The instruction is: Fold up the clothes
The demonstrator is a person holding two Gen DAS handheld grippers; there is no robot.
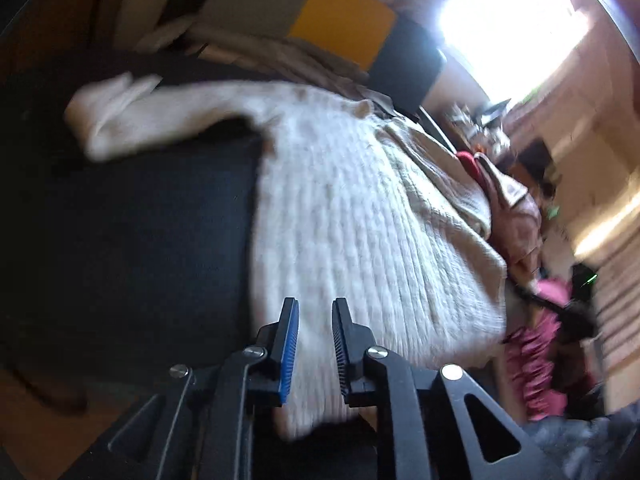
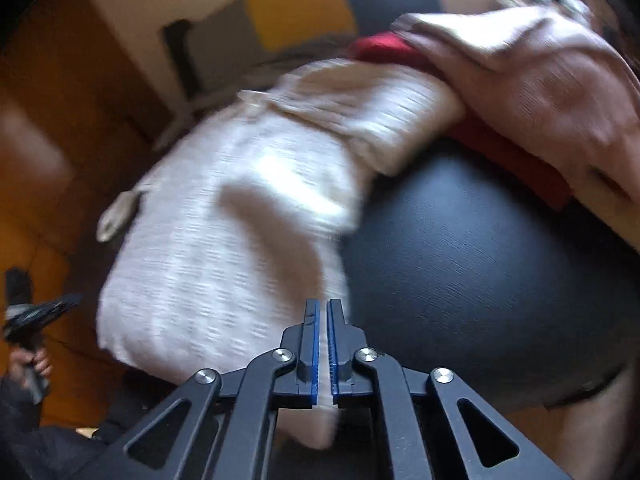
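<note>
Your right gripper (image 2: 324,308) clamped on near hem of white knit sweater (image 2: 224,232); thin strip of fabric pinched between blue pads. Your left gripper (image 1: 315,308): jaws narrowly apart, sweater hem running between them, pads not visibly pressing. Sweater spread across dark table (image 2: 480,264), sleeve out to far left, other clothes (image 2: 540,92) piled beyond.
</note>
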